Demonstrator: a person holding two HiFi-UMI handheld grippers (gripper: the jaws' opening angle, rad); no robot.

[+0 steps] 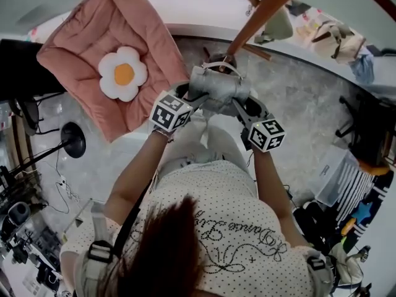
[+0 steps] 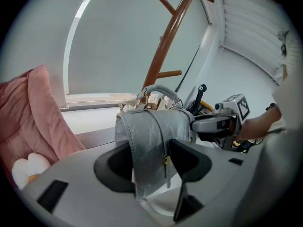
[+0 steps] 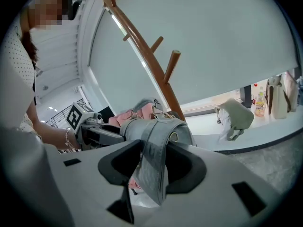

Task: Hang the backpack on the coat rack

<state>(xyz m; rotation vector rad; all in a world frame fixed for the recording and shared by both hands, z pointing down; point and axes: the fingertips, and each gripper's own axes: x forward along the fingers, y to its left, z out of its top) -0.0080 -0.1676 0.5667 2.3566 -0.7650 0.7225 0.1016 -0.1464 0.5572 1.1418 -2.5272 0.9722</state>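
A small grey backpack (image 1: 213, 84) with a pale top handle hangs in the air between my two grippers, close in front of the brown wooden coat rack (image 1: 265, 18). My left gripper (image 1: 193, 95) is shut on a grey strap (image 2: 147, 148) at the bag's left side. My right gripper (image 1: 239, 105) is shut on the other grey strap (image 3: 154, 167) at its right side. In the left gripper view the rack's pole (image 2: 169, 39) and pegs rise behind the backpack (image 2: 158, 124). In the right gripper view the pole (image 3: 147, 56) stands just behind the bag (image 3: 142, 126).
A pink cushion (image 1: 93, 48) with a white flower leans at the left. A white sill (image 1: 204, 11) runs behind the rack, with a pale green bag (image 3: 235, 117) and bottles on it. Cables and a black stand (image 1: 73, 140) lie at lower left, clutter at right.
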